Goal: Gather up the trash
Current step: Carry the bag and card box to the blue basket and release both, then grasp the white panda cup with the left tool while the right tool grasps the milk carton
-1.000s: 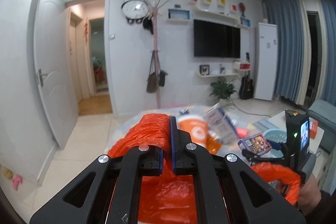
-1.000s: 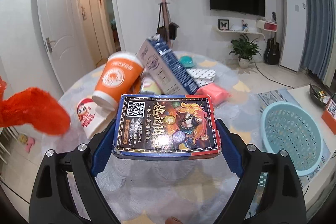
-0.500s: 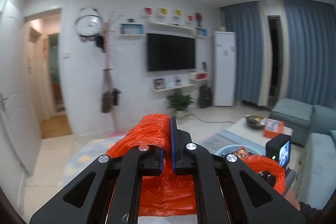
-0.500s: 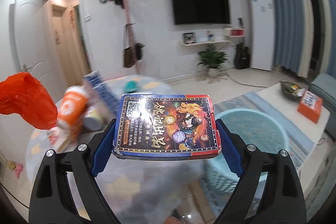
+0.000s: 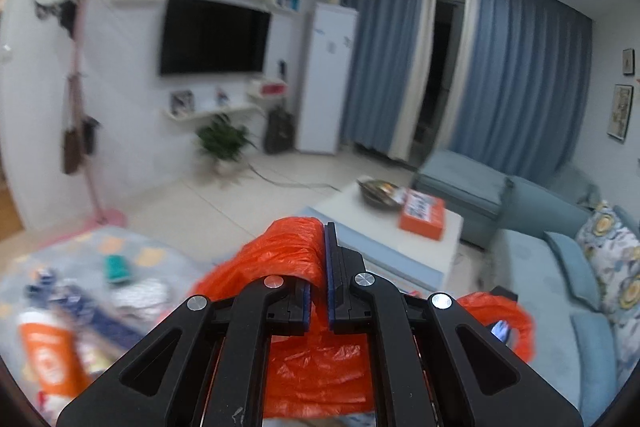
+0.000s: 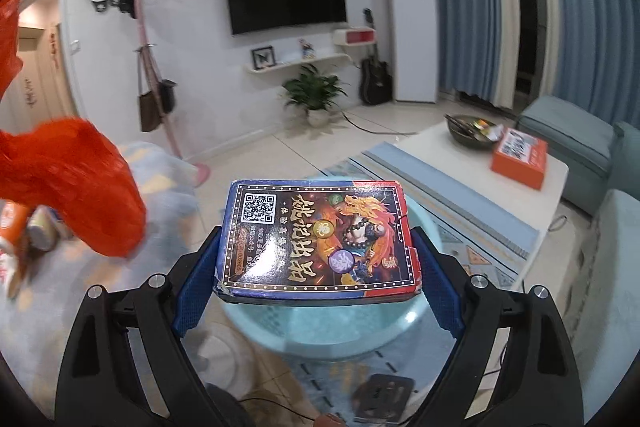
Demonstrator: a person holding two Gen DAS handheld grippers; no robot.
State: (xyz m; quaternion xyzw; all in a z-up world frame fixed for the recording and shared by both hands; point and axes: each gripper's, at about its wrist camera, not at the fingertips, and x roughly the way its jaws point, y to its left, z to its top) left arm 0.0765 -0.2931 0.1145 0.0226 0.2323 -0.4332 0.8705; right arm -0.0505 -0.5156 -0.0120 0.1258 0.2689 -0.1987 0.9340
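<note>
Two grippers are both busy. The right gripper (image 6: 318,259) has its blue pads (image 6: 196,291) pressed against the sides of a flat card box (image 6: 318,241) printed with a dragon and a QR code, held level above a light-blue basket (image 6: 340,331) on the floor. The left gripper (image 5: 318,291) is pinched narrow on a fold of the orange plastic bag (image 5: 288,259), which hangs below it. An orange cup (image 5: 48,359) lies on the cluttered table (image 5: 84,247) at left.

Orange bag (image 5: 296,259), blue dragon-printed box (image 6: 318,239), turquoise basket (image 6: 332,331)
</note>
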